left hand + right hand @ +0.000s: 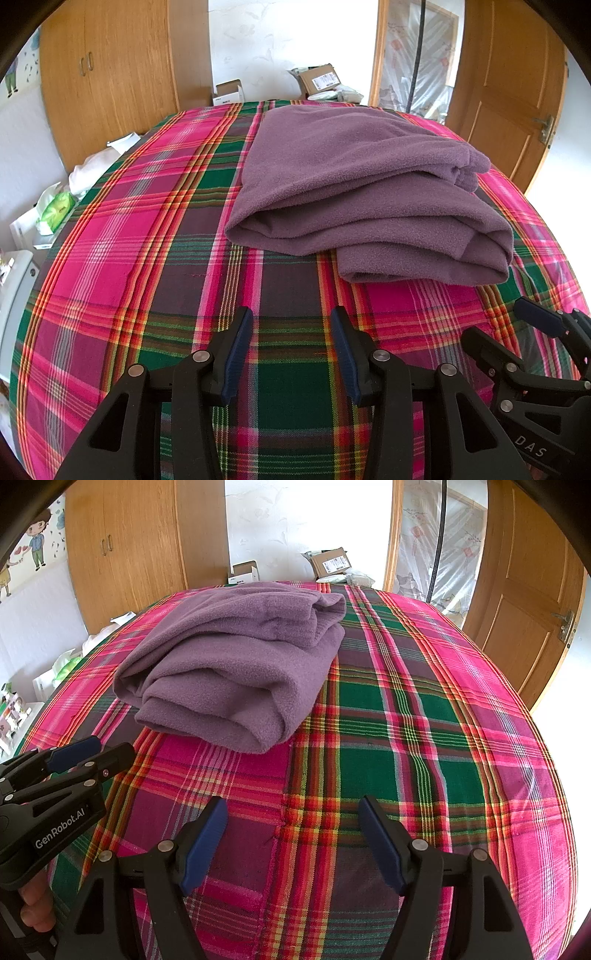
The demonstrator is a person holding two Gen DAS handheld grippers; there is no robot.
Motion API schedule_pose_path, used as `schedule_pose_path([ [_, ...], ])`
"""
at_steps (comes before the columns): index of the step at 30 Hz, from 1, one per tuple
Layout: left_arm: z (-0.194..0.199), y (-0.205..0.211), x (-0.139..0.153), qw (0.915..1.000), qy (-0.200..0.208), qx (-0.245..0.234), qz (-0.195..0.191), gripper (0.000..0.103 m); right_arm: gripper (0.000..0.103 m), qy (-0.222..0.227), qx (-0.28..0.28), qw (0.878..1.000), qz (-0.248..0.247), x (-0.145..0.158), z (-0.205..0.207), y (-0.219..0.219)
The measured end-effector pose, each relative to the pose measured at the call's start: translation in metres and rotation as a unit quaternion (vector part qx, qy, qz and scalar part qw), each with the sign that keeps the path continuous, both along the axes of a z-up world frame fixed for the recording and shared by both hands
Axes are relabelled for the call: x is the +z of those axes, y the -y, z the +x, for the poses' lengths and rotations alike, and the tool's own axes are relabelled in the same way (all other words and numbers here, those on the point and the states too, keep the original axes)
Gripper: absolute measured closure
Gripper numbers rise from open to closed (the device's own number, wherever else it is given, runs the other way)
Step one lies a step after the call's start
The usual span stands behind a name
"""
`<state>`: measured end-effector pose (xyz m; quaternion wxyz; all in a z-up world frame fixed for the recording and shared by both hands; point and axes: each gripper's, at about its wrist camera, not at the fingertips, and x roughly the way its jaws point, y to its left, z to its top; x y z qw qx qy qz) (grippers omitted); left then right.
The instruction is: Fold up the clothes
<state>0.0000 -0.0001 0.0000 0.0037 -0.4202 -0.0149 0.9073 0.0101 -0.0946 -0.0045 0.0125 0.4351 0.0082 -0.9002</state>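
Folded purple fleece on a plaid bedspread

The right gripper hangs over bare plaid with its blue-padded jaws wide apart and nothing between them. The left gripper enters at the left edge, near the fleece's front corner, a person's fingers gripping its handle.

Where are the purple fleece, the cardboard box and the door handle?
Fleece [236,664]: right wrist view, top fold.
Box [319,78]: left wrist view, labelled face.
Door handle [563,622]: right wrist view, lever plate.
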Motion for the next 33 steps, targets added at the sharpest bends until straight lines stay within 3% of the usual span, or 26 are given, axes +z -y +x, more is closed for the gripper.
schedule_pose_path([
  [14, 0.004, -0.003, 0.000, 0.9999, 0.000, 0.001, -0.010, 0.057, 0.027, 0.001, 0.002, 1.000, 0.001, 0.002, -0.004, 0.001],
  [16, 0.004, -0.003, 0.001, 0.9998, 0.002, 0.012, -0.018, 0.046, 0.027, 0.001, 0.002, 1.000, 0.001, 0.003, -0.004, 0.000],
  [17, 0.002, 0.000, 0.000, 0.9994, 0.005, 0.027, -0.022, 0.035, 0.027, 0.001, 0.003, 1.000, 0.001, 0.002, -0.004, -0.001],
  [18, 0.001, 0.003, -0.001, 0.9992, 0.008, 0.035, -0.016, 0.033, 0.026, 0.001, 0.003, 1.000, 0.001, 0.001, -0.005, 0.000],
  [30, -0.002, 0.011, 0.001, 0.9993, 0.022, 0.028, 0.009, 0.032, 0.027, 0.001, 0.009, 1.000, -0.004, 0.000, -0.001, 0.001],
  [33, -0.005, 0.016, 0.007, 0.9995, 0.018, 0.017, 0.021, 0.034, 0.039, -0.005, 0.015, 1.000, -0.012, 0.002, 0.000, -0.004],
])
